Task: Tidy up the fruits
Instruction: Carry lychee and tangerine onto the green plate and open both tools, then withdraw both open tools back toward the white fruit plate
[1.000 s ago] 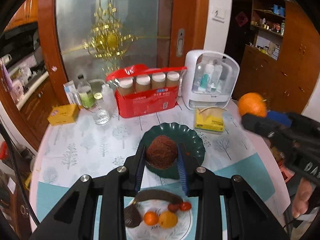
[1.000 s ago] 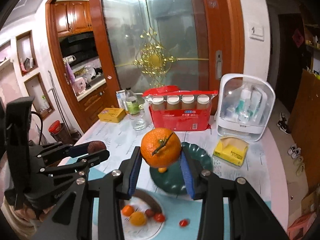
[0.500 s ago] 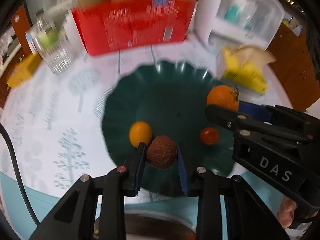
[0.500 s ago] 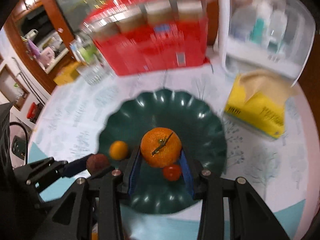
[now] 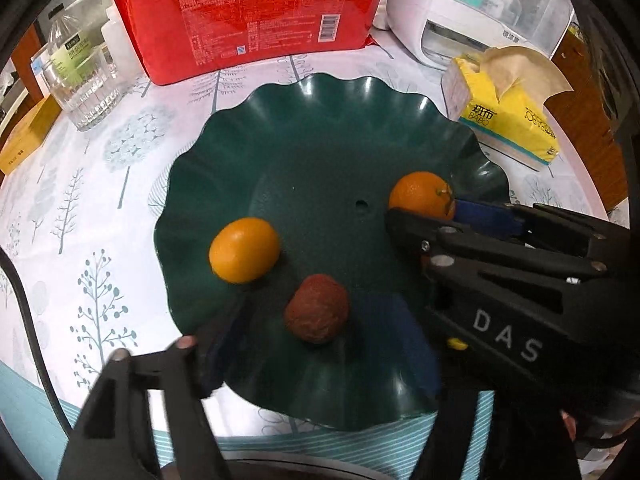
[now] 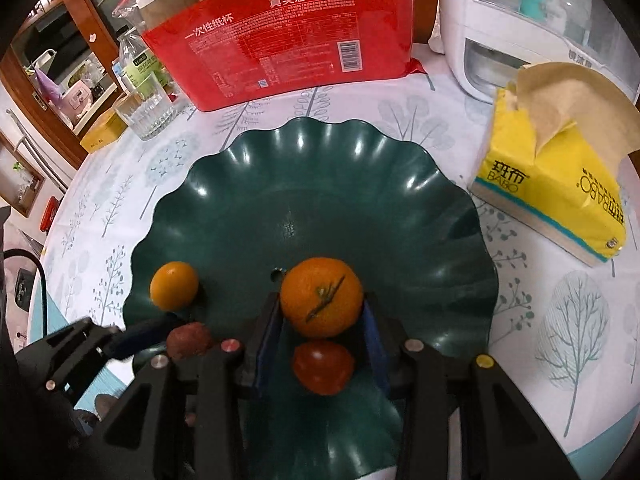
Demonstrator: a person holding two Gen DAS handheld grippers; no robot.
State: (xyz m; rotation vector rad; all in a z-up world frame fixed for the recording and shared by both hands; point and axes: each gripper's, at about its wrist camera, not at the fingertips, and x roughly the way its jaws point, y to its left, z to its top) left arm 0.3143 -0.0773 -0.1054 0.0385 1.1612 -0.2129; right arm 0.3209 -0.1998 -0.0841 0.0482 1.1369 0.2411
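Two tools work over the dark green scalloped dish (image 6: 328,184) on the tree-printed desk (image 5: 92,184). Left tool (image 5: 320,356): its jaws have just been opening and now stand wide, the rough brown round fruit (image 5: 316,308) lying free between them on the dish. Right tool (image 6: 320,332) holds the dimpled mandarin (image 6: 322,296) narrowly, low over the dish, just beyond a glossy red tomato (image 6: 322,366). Releasing gently should stop it rolling into the smooth small orange fruit (image 6: 174,286) at left.
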